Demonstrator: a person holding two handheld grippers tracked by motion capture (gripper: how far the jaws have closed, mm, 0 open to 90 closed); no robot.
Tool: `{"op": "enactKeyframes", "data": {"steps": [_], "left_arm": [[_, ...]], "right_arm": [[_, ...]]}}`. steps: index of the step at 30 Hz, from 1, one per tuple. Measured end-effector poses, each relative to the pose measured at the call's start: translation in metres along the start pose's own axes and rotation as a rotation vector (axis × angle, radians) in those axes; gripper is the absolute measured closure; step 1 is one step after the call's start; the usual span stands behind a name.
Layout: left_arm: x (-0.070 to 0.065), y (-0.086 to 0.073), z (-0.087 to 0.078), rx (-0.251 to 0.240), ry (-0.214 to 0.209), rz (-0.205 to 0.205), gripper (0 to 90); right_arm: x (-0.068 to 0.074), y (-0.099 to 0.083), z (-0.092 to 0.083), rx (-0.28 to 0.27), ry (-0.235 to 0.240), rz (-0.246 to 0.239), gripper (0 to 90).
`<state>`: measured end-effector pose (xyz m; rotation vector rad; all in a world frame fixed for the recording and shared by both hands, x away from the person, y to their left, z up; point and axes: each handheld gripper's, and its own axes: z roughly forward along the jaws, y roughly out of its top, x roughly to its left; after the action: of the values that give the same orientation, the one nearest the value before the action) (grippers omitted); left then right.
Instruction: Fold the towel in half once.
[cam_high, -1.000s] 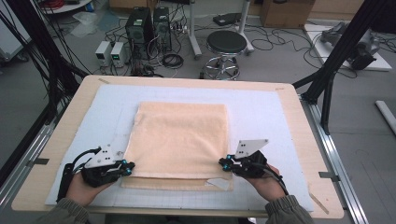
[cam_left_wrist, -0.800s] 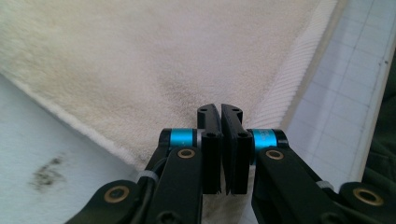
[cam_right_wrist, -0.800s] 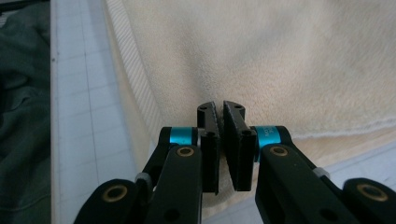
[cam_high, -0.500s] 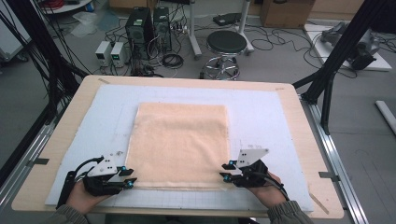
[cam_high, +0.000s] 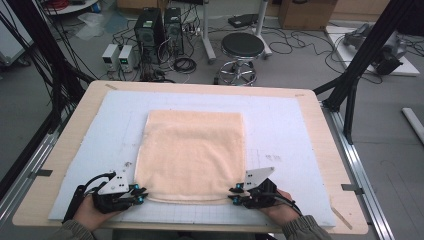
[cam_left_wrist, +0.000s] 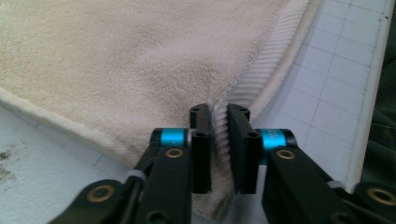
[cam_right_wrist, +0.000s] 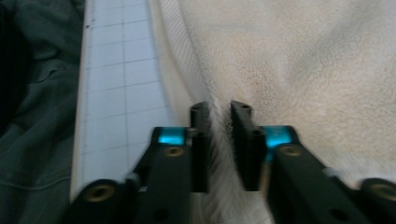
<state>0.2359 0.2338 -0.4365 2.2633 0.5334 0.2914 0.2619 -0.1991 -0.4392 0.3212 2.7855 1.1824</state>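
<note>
Towel (cam_high: 192, 152) lies flat on the table (cam_high: 60, 150); left claw (cam_high: 141, 194) and right claw (cam_high: 233, 194), jaws just closing, each pinch a near corner.

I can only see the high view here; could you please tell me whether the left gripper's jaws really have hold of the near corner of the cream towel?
Observer: Yes. In the left gripper view, the left gripper has just been closing its jaws, and they pinch the ribbed hem band of the cream terry towel.
Operator: Thank you. And the right gripper?
Observer: The right gripper has also just been closing; the towel's fluffy pile is pressed between its jaws, just inside the hem.
Operator: Is the mat caught too?
Observer: No; the white gridded mat lies flat beside the jaws.
</note>
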Motion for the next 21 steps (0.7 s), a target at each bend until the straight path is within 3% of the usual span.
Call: {"op": "enactKeyframes", "data": {"steps": [4,8,9,11,12,13,16,19,21], "left_arm": [[-0.002,0.003,-0.008,0.002,-0.013,0.006,85.7],[-0.013,0.004,-0.027,-0.005,-0.091,0.021,86.0],[-0.016,0.004,-0.030,-0.001,-0.105,0.033,85.7],[-0.019,0.005,-0.035,-0.011,-0.086,0.048,78.9],[-0.017,0.006,-0.037,-0.026,-0.072,0.030,69.0],[-0.014,0.008,-0.038,-0.046,-0.066,0.011,64.6],[-0.005,0.012,-0.036,-0.082,-0.029,-0.021,61.3],[0.004,0.017,-0.024,-0.078,0.008,-0.031,58.5],[0.010,0.019,-0.014,-0.067,0.020,-0.045,57.5]], "right_arm": [[-0.001,0.005,-0.004,0.018,0.026,-0.008,85.2],[0.009,0.008,-0.017,-0.005,0.089,-0.013,84.4],[0.013,0.008,-0.019,0.002,0.121,-0.016,82.0],[0.017,0.010,-0.022,-0.013,0.151,-0.007,66.6],[0.016,0.011,-0.024,-0.033,0.146,0.006,64.3],[0.014,0.012,-0.026,-0.062,0.143,0.012,61.1],[0.004,0.017,-0.029,-0.109,0.086,0.044,58.3],[-0.010,0.021,-0.023,-0.115,0.009,0.063,57.8],[-0.019,0.022,-0.018,-0.120,0.018,0.085,57.1]]}}
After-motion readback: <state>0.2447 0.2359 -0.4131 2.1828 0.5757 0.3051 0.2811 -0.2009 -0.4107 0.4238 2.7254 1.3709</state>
